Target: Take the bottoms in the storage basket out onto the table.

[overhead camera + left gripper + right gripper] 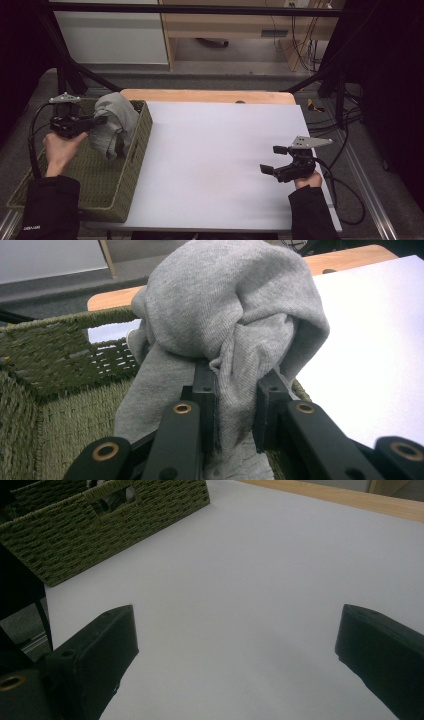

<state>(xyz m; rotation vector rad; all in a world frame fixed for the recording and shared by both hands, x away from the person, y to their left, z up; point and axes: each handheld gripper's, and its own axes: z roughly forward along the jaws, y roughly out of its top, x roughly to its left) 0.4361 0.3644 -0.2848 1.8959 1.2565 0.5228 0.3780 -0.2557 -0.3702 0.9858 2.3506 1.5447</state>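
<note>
I could read no usable writing anywhere; the small pale mark on the left sleeve in the high view was too tiny to make out. The green woven basket [131, 165] sat at the left edge of the white worktop [220, 165], its long side running along that edge. Inside it I had the grey knitted garment [114, 124], bunched up and raised at the basket's far end, with its top bulging above the rim and its lower folds hanging down inside. My left gripper [101, 120] was pinching it: in the left gripper view a thick fold of the grey knit [235, 335] ran down between the 2 black jaws, which pressed on it from both sides, while the rest of the cloth ballooned over their tips. Behind it I saw the basket's far wall [55, 350] with its handle slot. My right gripper [273, 159] was held near the worktop's right edge, well apart from the basket, jaws spread wide with nothing between them. In the right gripper view, bare white surface lay between the jaws and the basket [100, 520] stood at the top left.
</note>
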